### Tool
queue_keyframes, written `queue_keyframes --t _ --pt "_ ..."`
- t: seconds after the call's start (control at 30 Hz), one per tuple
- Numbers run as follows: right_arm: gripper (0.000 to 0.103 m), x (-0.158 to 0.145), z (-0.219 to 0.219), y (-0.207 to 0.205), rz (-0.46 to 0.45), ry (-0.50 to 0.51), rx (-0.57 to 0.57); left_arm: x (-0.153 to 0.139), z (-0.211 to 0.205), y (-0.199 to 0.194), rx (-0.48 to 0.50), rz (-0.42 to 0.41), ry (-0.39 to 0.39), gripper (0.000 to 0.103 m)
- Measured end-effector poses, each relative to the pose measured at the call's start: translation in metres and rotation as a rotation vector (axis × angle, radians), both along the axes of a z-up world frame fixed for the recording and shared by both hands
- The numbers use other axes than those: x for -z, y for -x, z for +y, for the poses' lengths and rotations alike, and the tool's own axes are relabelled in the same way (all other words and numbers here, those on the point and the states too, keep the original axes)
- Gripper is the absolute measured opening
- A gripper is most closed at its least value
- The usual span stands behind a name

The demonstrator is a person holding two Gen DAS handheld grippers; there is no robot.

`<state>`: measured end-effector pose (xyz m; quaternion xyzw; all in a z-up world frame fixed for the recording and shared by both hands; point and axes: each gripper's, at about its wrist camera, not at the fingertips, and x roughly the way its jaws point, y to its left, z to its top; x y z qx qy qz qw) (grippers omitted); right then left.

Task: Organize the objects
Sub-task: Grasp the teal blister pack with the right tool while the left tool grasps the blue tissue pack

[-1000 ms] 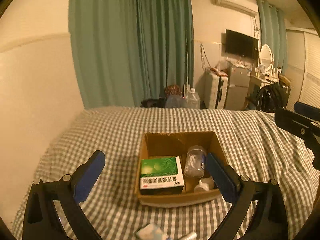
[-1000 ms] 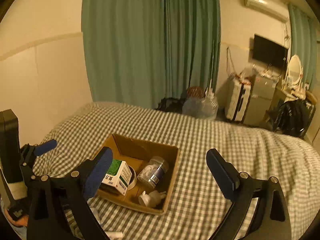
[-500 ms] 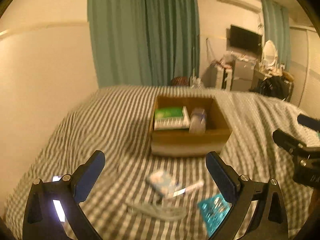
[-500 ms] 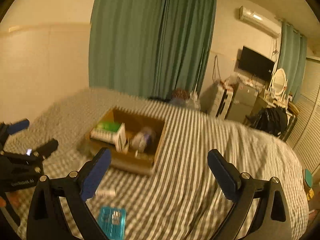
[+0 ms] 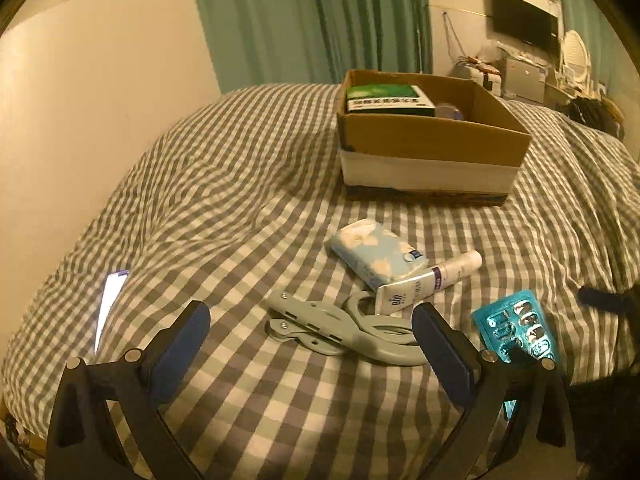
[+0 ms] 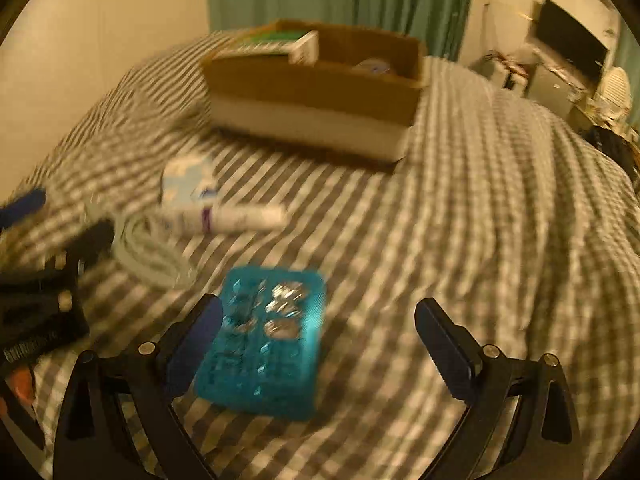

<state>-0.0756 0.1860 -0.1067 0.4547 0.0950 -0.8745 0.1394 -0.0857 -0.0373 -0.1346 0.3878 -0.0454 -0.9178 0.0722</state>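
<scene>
A cardboard box point(image 5: 432, 136) point(image 6: 312, 80) stands on the checked bed, holding a green medicine carton point(image 5: 384, 100) and a jar. In front of it lie a blue tissue pack point(image 5: 374, 250), a white tube point(image 5: 432, 280) point(image 6: 236, 216), grey scissors point(image 5: 340, 328) and a teal blister pack point(image 5: 516, 326) point(image 6: 268, 336). My left gripper point(image 5: 310, 344) is open and empty, low over the scissors. My right gripper point(image 6: 318, 336) is open and empty, with the blister pack by its left finger.
A lit phone point(image 5: 110, 300) lies on the bed at the left, near the wall. Green curtains point(image 5: 320, 20) hang behind the box. A TV point(image 5: 524, 16) and cluttered furniture stand at the far right.
Both grippers have dropped and tilted down toward the near bed. The box has moved up in view, and the loose items now lie between the fingers. Both stay open.
</scene>
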Motion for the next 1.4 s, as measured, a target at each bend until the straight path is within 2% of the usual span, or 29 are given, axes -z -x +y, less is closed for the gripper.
queue_keyframes --t 0.13,0.17,0.27,0.5,0.63,0.77,0.93,1.0,1.07,1.17,1.27,1.4 --pt "0.097 0.019 -0.015 0.0 -0.047 -0.018 -0.058 0.001 0.0 0.001 0.0 -0.014 -0.009 0.103" --pt "0.092 0.026 -0.016 0.001 -0.071 -0.018 -0.068 0.002 0.001 0.0 0.004 -0.015 -0.009 0.103" --pt "0.066 0.03 -0.015 0.001 -0.11 -0.006 -0.088 0.0 0.006 0.005 0.024 -0.023 -0.009 0.103" --pt "0.065 -0.013 0.016 -0.003 -0.016 0.052 -0.065 -0.009 0.027 0.034 0.075 -0.024 -0.062 0.103" --pt "0.065 -0.037 0.042 0.004 0.048 0.056 -0.006 0.001 0.033 0.069 -0.011 -0.039 -0.055 0.103" --pt "0.065 -0.04 0.061 0.009 0.064 0.075 0.038 0.026 0.035 0.097 -0.044 -0.116 -0.083 0.101" --pt "0.065 -0.027 0.063 0.019 0.023 0.09 0.03 0.063 0.038 0.123 -0.06 -0.237 -0.063 0.101" --pt "0.065 -0.024 0.063 0.02 0.013 0.096 0.026 0.066 0.036 0.125 -0.053 -0.242 -0.093 0.097" --pt "0.065 -0.022 0.064 0.02 0.009 0.099 0.027 0.065 0.036 0.123 -0.03 -0.237 -0.122 0.073" --pt "0.065 -0.022 0.066 0.018 0.013 0.101 0.03 0.06 0.039 0.114 0.006 -0.223 -0.12 0.064" --pt "0.065 -0.027 0.065 0.012 0.03 0.1 0.029 0.046 0.04 0.097 0.044 -0.187 -0.153 0.063" --pt "0.065 -0.038 0.062 0.004 0.058 0.095 0.03 0.02 0.046 0.063 0.102 -0.122 -0.154 0.063"
